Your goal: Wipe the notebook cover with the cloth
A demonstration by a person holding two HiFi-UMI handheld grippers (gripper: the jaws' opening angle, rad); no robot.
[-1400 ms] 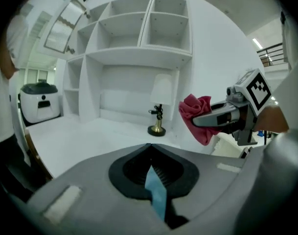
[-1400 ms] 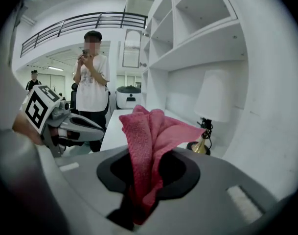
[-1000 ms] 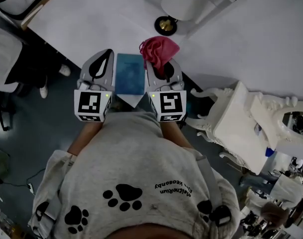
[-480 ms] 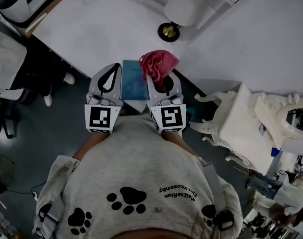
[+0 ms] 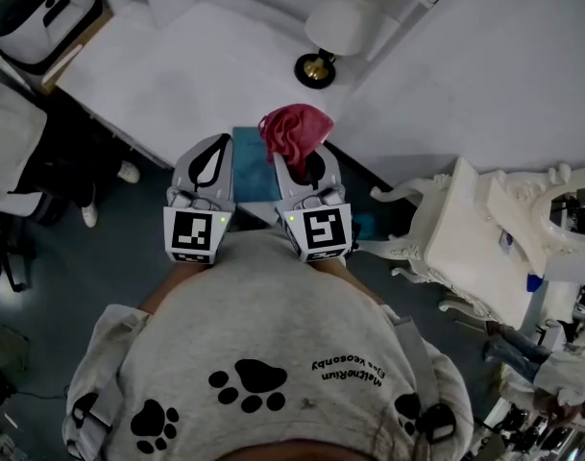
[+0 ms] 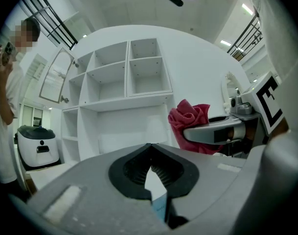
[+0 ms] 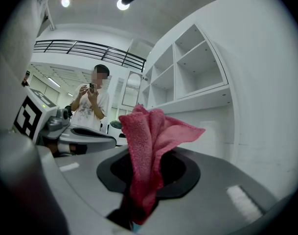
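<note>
At the near edge of the white counter [image 5: 177, 75], one blue notebook [image 5: 249, 161] lies flat between the two claws. The left claw [image 5: 218, 144] sits just left of it. The right claw [image 5: 297, 161] sits at its right edge. Each claw carries one cube with a black-and-white square marker.

There is one cloth [image 5: 294, 128], pink-red. It is pinched in the clenched right claw and bunches up over the far right corner of the notebook. The right gripper view shows it standing in loose folds out of the closed jaws. The left claw is clenched too, its ribbed tips meeting with nothing gripped. Only a sliver of blue shows low in the gap behind them.

Farther back on the counter stands one round black-and-gold base [image 5: 314, 68]. One ornate white chair [image 5: 465, 248] is to the right.

The grey sweatshirt [image 5: 273, 353] bears black paw prints and one line of print, upside down and too small to read.

Only the gripper views show the white shelf unit [image 6: 124, 77] with its open compartments, and one person [image 7: 91, 104] standing well beyond, holding up a phone.
</note>
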